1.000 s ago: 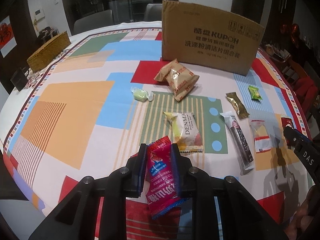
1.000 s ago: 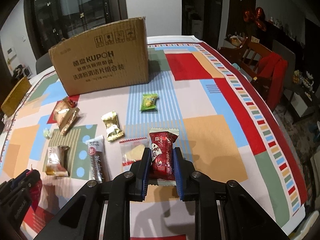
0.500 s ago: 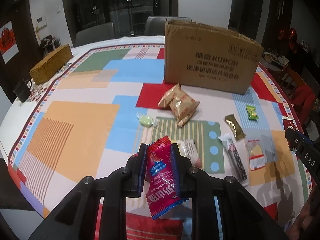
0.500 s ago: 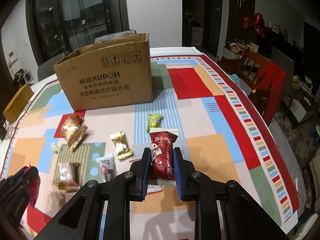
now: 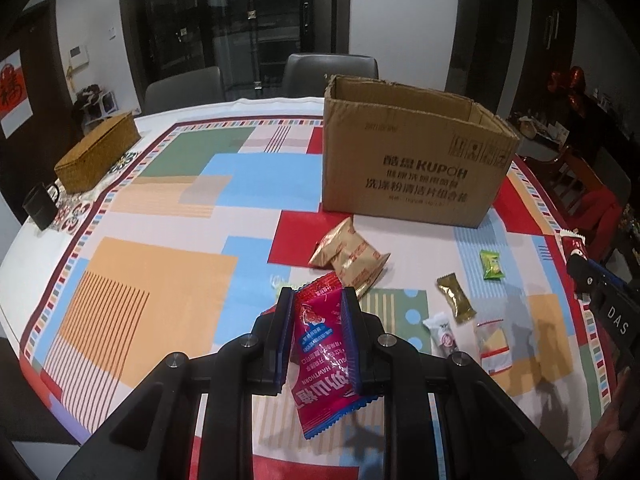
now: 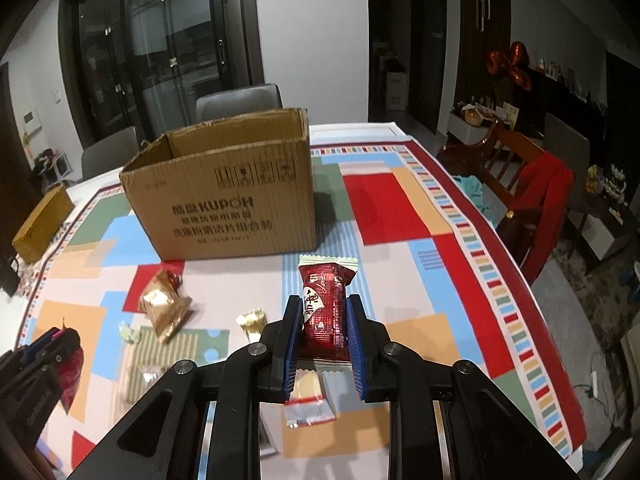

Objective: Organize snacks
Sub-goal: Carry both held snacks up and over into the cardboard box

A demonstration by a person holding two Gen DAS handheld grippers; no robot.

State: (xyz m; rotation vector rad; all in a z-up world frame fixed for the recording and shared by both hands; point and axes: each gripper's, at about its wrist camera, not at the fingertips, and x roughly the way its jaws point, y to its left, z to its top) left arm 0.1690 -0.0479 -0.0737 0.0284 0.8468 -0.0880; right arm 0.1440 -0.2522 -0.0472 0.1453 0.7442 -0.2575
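Snacks sit in both our grips: our left hand-held gripper [image 5: 316, 334] clamps a pink packet [image 5: 325, 354], our right hand-held gripper [image 6: 323, 336] a dark red packet [image 6: 325, 312], both above the table [image 5: 168, 264], near the open cardboard box [image 5: 412, 172].

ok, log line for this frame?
left tool: shut on pink packet | right tool: shut on red packet | cardboard box: open, ahead

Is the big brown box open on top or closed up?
Open. The cardboard box stands upright with no flaps over its top, and its inner walls show in both views. What's inside cannot be seen.
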